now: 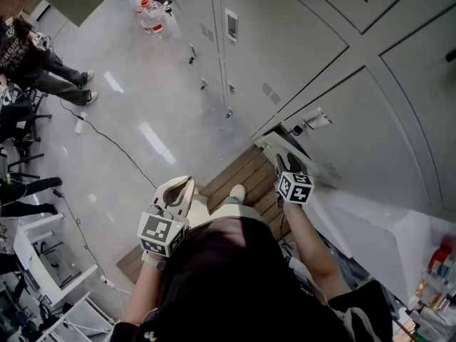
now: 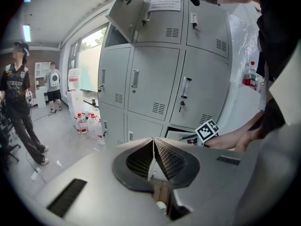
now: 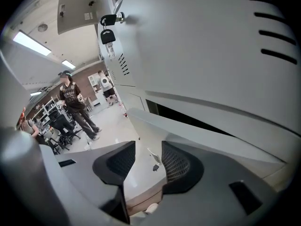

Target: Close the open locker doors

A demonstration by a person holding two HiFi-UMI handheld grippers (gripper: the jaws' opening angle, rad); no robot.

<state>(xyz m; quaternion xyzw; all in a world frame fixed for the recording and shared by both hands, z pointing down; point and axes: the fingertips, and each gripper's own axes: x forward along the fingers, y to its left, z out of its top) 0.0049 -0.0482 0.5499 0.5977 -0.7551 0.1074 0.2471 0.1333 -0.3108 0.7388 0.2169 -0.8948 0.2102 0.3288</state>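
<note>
Head view only:
- Low door [image 1: 299, 157] of the bottom row, swung out from the locker bank [image 1: 299, 41] above a slatted wooden board [image 1: 246, 180].
- Right tool [image 1: 283, 161] just beside that door.
- Left tool [image 1: 179, 187] well apart from it, over the grey floor [image 1: 135, 120].

Left gripper view only:
- A 2nd open door [image 2: 126, 11] in the top row, swung outward and seen tilted.
- Left tool pads closed together, nothing between them.

Right gripper view only:
- Right tool jaws wide apart, gripping nothing.
- Low door's panel visible through the gap beyond them, with a small latch [image 3: 153, 163] on it.
- Dark slot of the open compartment [image 3: 188, 117] between door and frame.
- Key [image 3: 107, 34] hanging from a lock higher up.

Low door:
- Stands at an angle to the locker face, only partly open.
- Top edge runs slantwise away from the bank.
- Hinge side cannot be told.

Room for moving:
- Open floor left of the board, crossed by 1 cable [image 1: 107, 137].
- Bottles [image 1: 151, 16] against the lockers further along.
- Persons [image 1: 43, 63] well apart at the left edge.
</note>
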